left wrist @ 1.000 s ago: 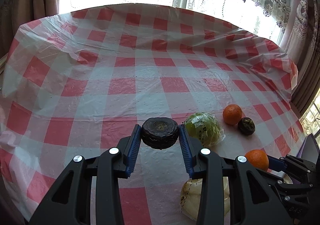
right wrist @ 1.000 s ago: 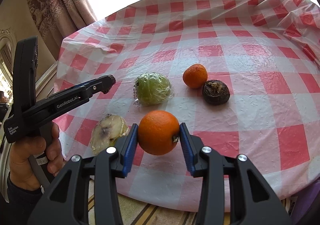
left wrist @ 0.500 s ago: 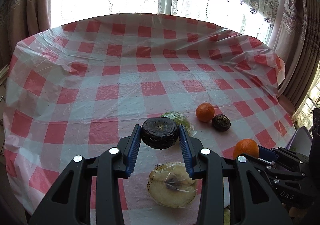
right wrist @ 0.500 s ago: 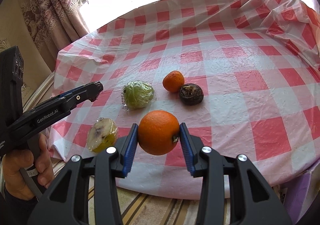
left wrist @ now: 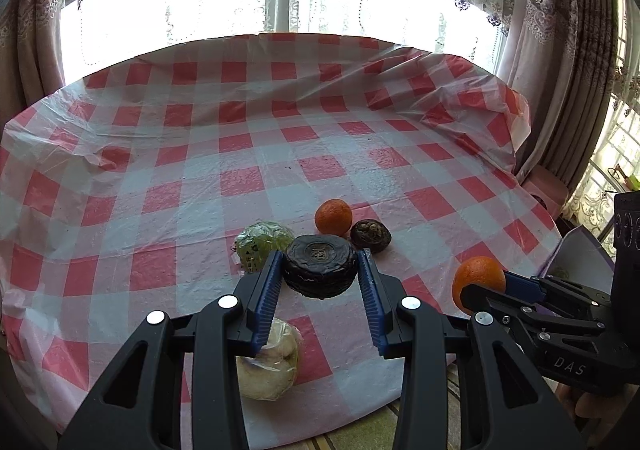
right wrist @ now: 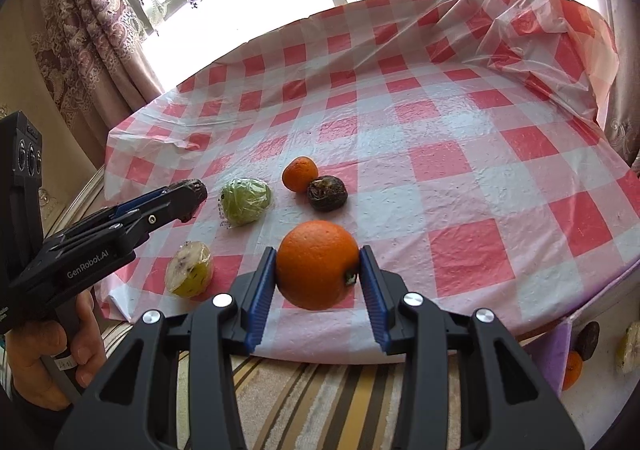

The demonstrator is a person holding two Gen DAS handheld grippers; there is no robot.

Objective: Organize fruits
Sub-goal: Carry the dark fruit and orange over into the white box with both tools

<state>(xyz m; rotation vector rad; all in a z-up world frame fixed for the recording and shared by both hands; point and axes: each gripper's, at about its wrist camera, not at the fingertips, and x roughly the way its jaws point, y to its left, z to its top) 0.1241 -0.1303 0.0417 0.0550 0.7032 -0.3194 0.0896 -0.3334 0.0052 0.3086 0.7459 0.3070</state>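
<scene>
Between the blue ribbed fingers of the left gripper (left wrist: 321,282) sits a dark, flat, wrinkled round fruit (left wrist: 321,265), clamped by its sides and held clear of the red-and-white checked plastic tabletop (left wrist: 280,153). To the right, the right gripper (right wrist: 318,282) pinches a large round orange (right wrist: 317,264) across its middle, its stem end toward the right-hand finger, hanging above the near edge of the tabletop.

On the cloth lie a small orange (right wrist: 300,173) touching a dark shrivelled fruit (right wrist: 327,192), a green fruit wrapped in clear film (right wrist: 245,200) to their left, and a film-wrapped pale cut half fruit (right wrist: 189,269) nearest the edge. Low at the right of the right wrist view, off the tabletop, more fruit lies beside a purple sheet (right wrist: 548,350), which may be the collecting spot.

To carry well, I would keep both grips firm and level: the orange is round and could roll out if tilted, and the soft dark fruit should not be squeezed harder. Move the two hands apart enough not to knock together, and lower each fruit fully before letting go.
</scene>
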